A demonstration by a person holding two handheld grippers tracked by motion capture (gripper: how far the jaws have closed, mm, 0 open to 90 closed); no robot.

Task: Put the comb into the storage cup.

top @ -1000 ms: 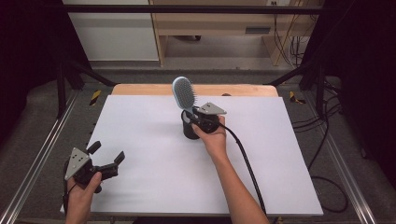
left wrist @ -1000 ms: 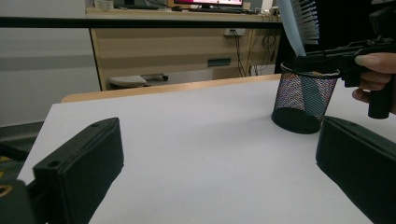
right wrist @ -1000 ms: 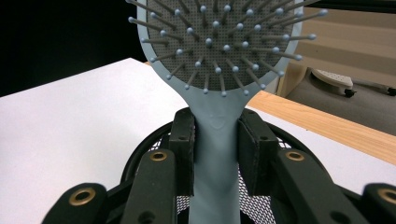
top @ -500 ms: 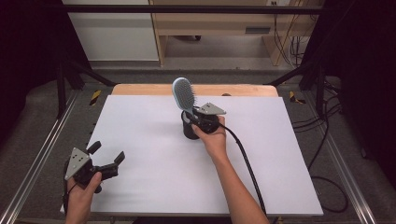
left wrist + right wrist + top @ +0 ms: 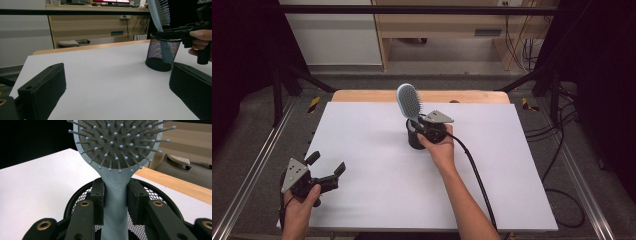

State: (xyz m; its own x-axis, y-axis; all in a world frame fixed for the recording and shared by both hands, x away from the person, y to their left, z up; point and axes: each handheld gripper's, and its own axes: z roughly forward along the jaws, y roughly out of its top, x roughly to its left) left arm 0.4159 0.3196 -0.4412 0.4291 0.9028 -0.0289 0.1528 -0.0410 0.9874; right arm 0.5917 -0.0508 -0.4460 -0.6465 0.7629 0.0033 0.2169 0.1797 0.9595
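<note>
Hairbrush (image 5: 409, 100) position was the governing relation at this moment: the light blue brush stood nearly upright, its long axis close to vertical, with the handle end down inside the black mesh cup (image 5: 414, 138) and the bristled head clear above the rim. The cup rested on the white counter (image 5: 362, 150), near its middle and toward the far edge. The right tongs (image 5: 115, 203) were closed on the handle just below the head, one pad pressing each side of the neck, and sat level with the cup's rim; the brush therefore lay directly between these jaws, with its head rising straight ahead in the right gripper view. The left tongs (image 5: 326, 170) rested near the front left corner of the counter, well apart from the cup, with jaws spread wide and nothing between them. In the left gripper view the cup (image 5: 162, 53) appeared farther off and to the right of that gripper's own jaws. The right hand was thus the nearer one by far. Judged from this arrangement, any further travel of the brush would run along its vertical axis, either lower into the cup or straight up out of it.
</note>
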